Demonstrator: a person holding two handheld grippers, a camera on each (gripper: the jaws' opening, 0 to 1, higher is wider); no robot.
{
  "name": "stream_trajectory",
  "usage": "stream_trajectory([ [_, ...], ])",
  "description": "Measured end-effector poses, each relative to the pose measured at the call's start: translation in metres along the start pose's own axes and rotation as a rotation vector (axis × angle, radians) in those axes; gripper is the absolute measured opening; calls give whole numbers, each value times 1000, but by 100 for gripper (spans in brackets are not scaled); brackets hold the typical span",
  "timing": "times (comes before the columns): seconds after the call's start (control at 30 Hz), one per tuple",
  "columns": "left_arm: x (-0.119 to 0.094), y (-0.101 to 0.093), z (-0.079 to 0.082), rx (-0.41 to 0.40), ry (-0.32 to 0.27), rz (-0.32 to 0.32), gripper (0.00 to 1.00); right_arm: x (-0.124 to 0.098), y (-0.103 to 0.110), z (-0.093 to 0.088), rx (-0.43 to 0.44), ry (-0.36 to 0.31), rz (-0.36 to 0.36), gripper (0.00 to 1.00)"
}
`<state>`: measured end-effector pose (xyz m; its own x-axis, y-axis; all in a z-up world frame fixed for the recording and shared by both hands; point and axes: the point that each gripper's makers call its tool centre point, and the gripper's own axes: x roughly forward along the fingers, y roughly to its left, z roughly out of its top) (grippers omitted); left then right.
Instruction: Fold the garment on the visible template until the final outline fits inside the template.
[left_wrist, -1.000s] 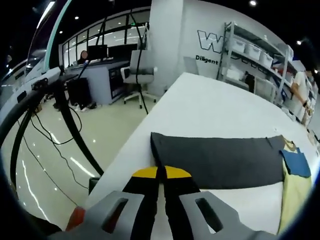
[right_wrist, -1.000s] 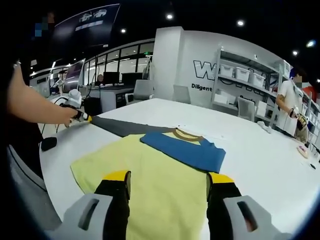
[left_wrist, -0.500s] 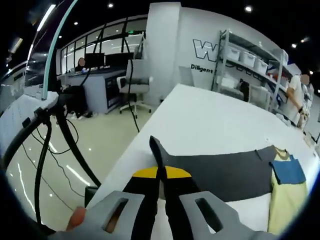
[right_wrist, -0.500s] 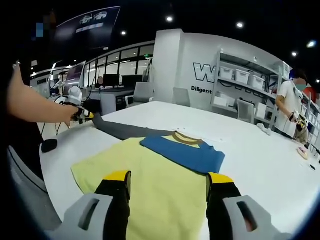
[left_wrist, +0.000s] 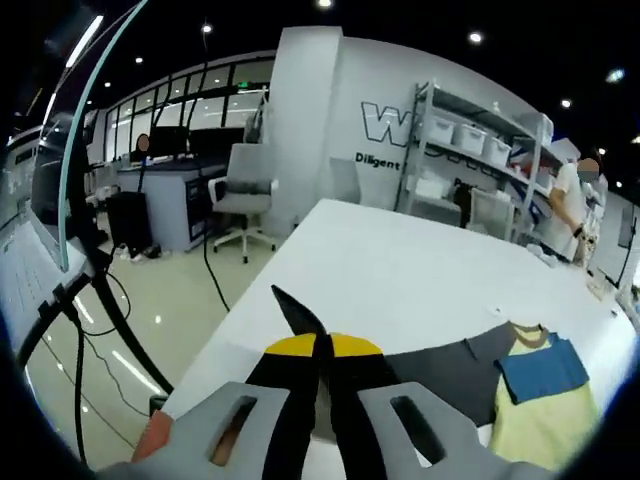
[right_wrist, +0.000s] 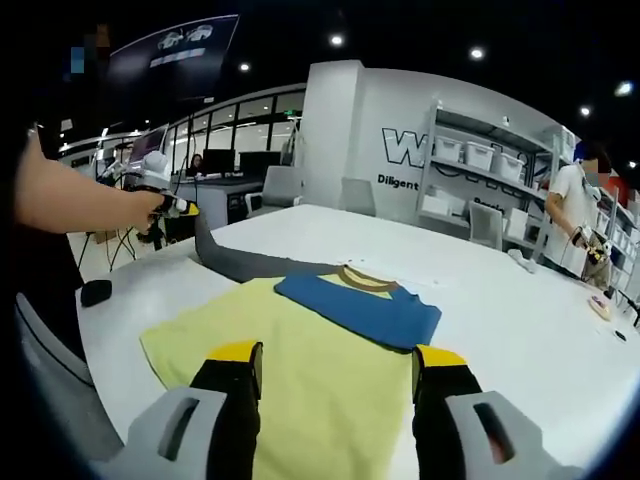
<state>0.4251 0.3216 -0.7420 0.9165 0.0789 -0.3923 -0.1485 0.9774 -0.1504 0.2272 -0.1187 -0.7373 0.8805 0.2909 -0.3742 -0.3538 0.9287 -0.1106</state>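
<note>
Lifted higher, grey sleeve (right_wrist: 225, 262) clenched in left gripper (left_wrist: 320, 350), right gripper (right_wrist: 336, 362) released, one garment (right_wrist: 290, 350).

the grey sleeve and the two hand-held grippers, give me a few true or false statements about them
1. The left hand-held gripper is shut on the grey sleeve. True.
2. The right hand-held gripper grips the blue part. False: its jaws stand open with yellow fabric between them.
3. The sleeve's end is lifted off the white table. True.
4. The garment is all grey. False: it has yellow, blue and grey parts.
</note>
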Motion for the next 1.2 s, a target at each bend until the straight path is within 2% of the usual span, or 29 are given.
stream_trajectory([
  [0.1,2,-12,5,5,-4,-23,0,-1,-2,3,2,-9,-5,57],
  [0.37,2,-63,21,42,-29,-110,0,-4,-6,7,6,-25,-15,57],
  [0.6,3,-101,28,52,-42,-174,0,-6,-8,8,8,-30,-18,57],
  [0.63,4,-102,28,52,-43,-177,0,-6,-8,8,8,-30,-18,57],
  [0.7,6,-117,29,52,-41,-201,0,-7,-9,9,10,-35,-20,57],
  [0.87,8,-154,28,73,-41,-252,0,-7,-9,10,10,-40,-20,57],
  [1.2,8,-233,16,137,-22,-370,0,-7,-12,11,14,-42,-27,57],
])
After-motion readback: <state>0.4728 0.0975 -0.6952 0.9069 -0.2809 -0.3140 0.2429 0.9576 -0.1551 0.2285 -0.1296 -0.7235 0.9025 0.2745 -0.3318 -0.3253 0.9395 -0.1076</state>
